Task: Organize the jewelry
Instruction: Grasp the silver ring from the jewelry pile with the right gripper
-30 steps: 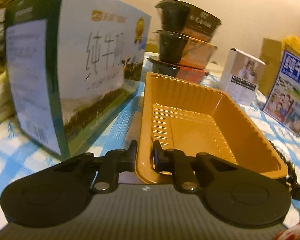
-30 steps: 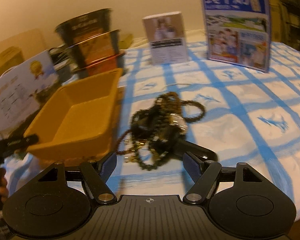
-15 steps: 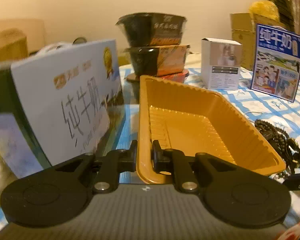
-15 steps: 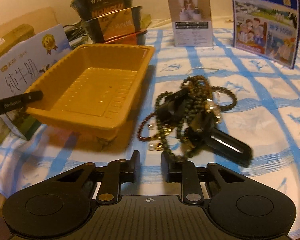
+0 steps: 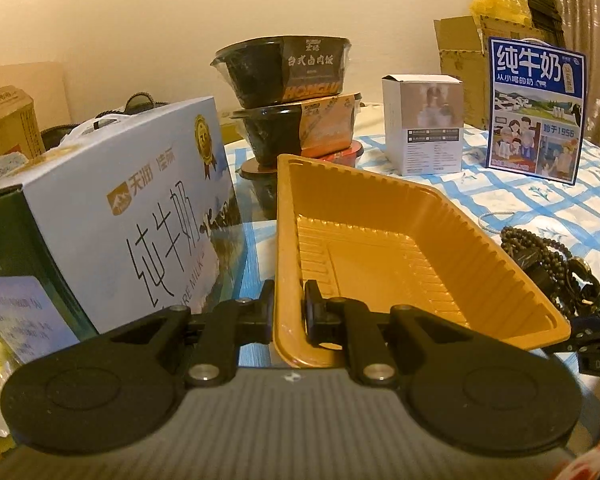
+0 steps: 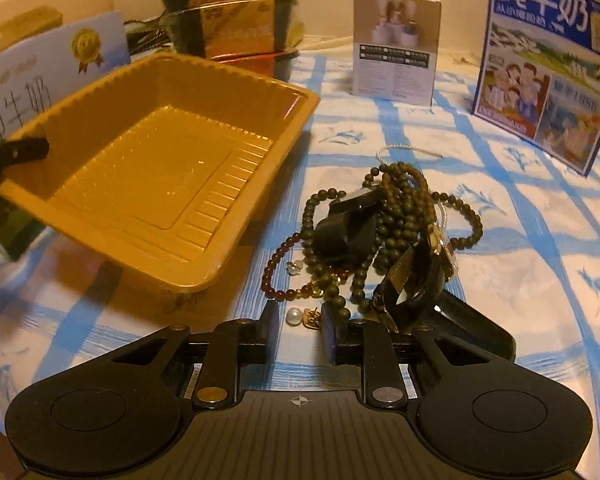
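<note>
My left gripper (image 5: 287,314) is shut on the near rim of an empty yellow plastic tray (image 5: 384,264), which it holds tilted above the table; the tray also shows in the right wrist view (image 6: 160,172). A tangled pile of jewelry (image 6: 380,236) lies on the checked cloth right of the tray: dark bead strands, a dark red bead bracelet (image 6: 276,268), a watch (image 6: 424,276). A pearl earring (image 6: 300,316) lies between the fingers of my right gripper (image 6: 299,330), whose jaws stand narrowly apart around it. The pile shows at the right in the left wrist view (image 5: 548,260).
A white and green milk carton box (image 5: 112,220) stands left of the tray. Stacked black food bowls (image 5: 292,96) stand behind it. A small white box (image 6: 396,46) and a blue milk box (image 6: 544,64) stand at the back right. A thin silver chain (image 6: 408,150) lies behind the pile.
My right gripper closed its jaws most of the way and moved forward to the pearl earring. My left gripper swung right with the tray, which came closer to the pile.
</note>
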Demonstrator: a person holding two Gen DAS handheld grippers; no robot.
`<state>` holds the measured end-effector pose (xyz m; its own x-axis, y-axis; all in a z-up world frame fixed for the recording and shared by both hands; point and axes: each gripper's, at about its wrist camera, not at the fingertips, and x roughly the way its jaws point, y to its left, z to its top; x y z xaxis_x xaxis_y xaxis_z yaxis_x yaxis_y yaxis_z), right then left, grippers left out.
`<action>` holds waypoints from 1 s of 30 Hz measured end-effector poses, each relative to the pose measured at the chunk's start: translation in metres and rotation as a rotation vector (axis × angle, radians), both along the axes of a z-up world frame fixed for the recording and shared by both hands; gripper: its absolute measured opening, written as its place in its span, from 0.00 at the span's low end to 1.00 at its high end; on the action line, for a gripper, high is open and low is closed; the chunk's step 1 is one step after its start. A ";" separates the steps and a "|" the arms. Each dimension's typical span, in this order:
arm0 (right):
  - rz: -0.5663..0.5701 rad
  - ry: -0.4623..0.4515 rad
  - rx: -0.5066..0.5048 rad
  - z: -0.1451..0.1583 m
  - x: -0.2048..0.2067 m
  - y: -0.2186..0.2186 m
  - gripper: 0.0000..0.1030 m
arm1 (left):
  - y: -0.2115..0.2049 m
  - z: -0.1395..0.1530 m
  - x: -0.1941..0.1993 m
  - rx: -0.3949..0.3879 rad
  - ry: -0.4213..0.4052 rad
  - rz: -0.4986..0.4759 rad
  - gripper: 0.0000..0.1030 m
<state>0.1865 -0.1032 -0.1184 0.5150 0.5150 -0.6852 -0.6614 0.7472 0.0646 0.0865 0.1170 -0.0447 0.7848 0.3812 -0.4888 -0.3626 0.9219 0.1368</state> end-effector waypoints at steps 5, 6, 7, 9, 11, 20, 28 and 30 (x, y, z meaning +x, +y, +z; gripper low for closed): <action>-0.009 0.003 0.045 0.005 0.002 -0.005 0.16 | 0.001 0.000 0.001 0.000 0.002 -0.002 0.12; -0.014 -0.002 0.067 0.009 0.002 -0.007 0.16 | 0.001 0.000 0.000 0.000 0.001 -0.001 0.12; -0.017 -0.005 0.098 0.015 0.003 -0.009 0.16 | 0.001 0.000 0.000 0.001 0.000 -0.001 0.12; -0.010 -0.012 0.165 0.027 0.003 -0.012 0.16 | 0.001 0.000 0.001 0.001 0.000 -0.001 0.12; 0.020 -0.028 0.222 0.039 0.001 -0.011 0.16 | 0.001 0.000 0.001 0.001 0.000 -0.002 0.12; 0.190 -0.037 0.201 0.043 -0.002 0.038 0.16 | 0.000 0.001 0.001 0.008 0.003 -0.002 0.12; 0.171 -0.066 0.212 0.039 -0.007 0.032 0.36 | 0.000 0.001 0.001 0.005 0.002 0.001 0.12; 0.154 -0.070 0.229 0.043 -0.009 0.020 0.36 | -0.001 0.001 0.001 0.004 0.003 0.003 0.12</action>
<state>0.1775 -0.0836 -0.0752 0.4608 0.7282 -0.5073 -0.7746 0.6090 0.1707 0.0871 0.1164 -0.0441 0.7823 0.3855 -0.4894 -0.3647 0.9203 0.1420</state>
